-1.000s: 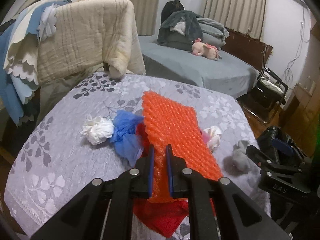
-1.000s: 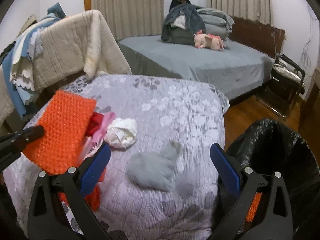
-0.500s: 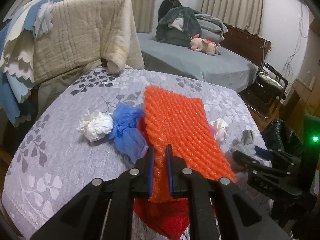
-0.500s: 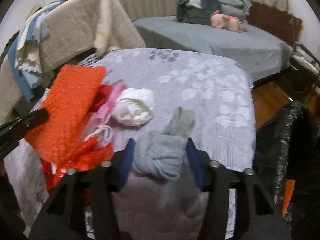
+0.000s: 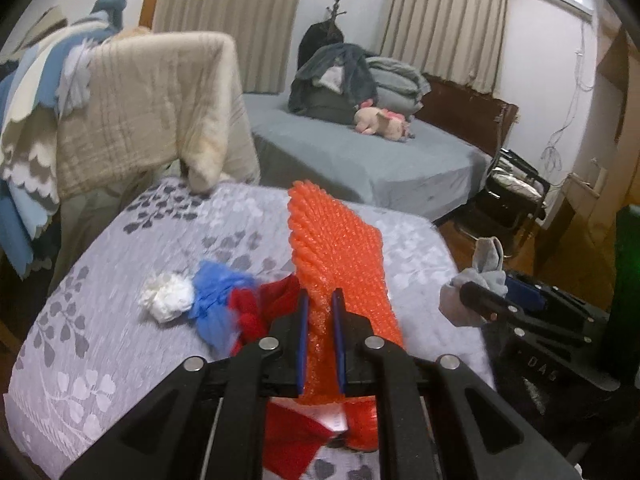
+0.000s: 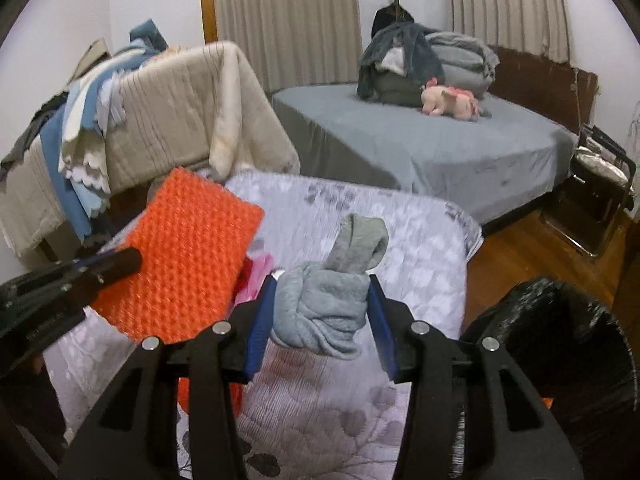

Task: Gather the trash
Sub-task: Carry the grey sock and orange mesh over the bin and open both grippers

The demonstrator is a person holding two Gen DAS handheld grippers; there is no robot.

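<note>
Two grippers each hold a piece of trash above the tabletop (image 6: pixel 432 248), which has a grey cloth with leaf shapes. A few letters on the side of the right gripper (image 6: pixel 320 316) show in the left view, too blurry to read. A black trash bag (image 6: pixel 560 352) stands open at the near right; something small and orange shows inside it. The right jaws have just been closing and now squeeze a soft grey rolled sock (image 6: pixel 328 304), lifted off the cloth. The left gripper (image 5: pixel 319 320) has its jaws almost together, clamped on a bumpy orange bubble-wrap sheet (image 5: pixel 336 252) that sticks up and away. Under it, red plastic (image 5: pixel 256 312), a blue bag (image 5: pixel 216 292) and a white crumpled ball (image 5: pixel 168 296) lie on the left of the tabletop.
</note>
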